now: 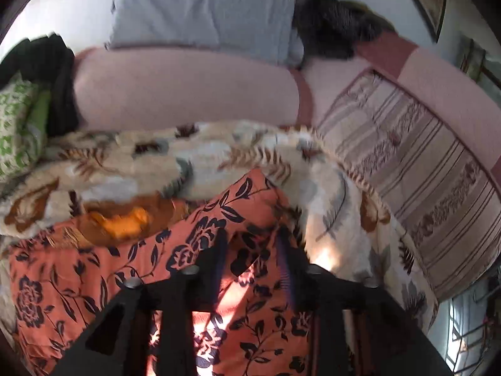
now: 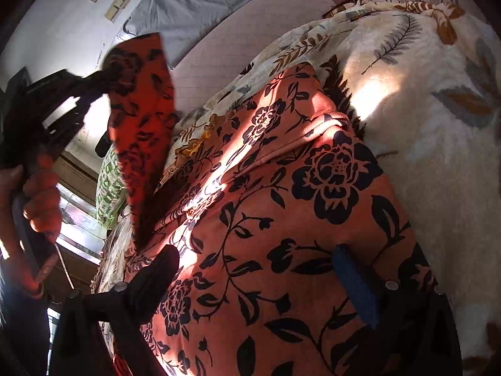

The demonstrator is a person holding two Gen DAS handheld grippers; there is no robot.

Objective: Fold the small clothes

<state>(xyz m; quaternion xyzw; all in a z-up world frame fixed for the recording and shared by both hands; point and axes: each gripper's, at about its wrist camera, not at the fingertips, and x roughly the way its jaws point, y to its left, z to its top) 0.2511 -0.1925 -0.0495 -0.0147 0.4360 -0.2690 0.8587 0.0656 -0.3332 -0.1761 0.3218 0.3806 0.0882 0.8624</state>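
Thin, smooth orange floral cloth (image 2: 281, 219) lies on a fluffy, matt leaf-print blanket (image 2: 422, 78); black claws look matt plastic.

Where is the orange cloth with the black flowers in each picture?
Left wrist view: the orange flowered cloth fills the bottom middle, under the left gripper.
Right wrist view: the cloth covers the middle and bottom, with one corner lifted at the upper left by the left gripper.
Shared landmark: the cream leaf-print blanket under the cloth.

a home bedroom; bed (image 1: 188, 94), pillow (image 1: 422, 188), blanket (image 2: 422, 94)
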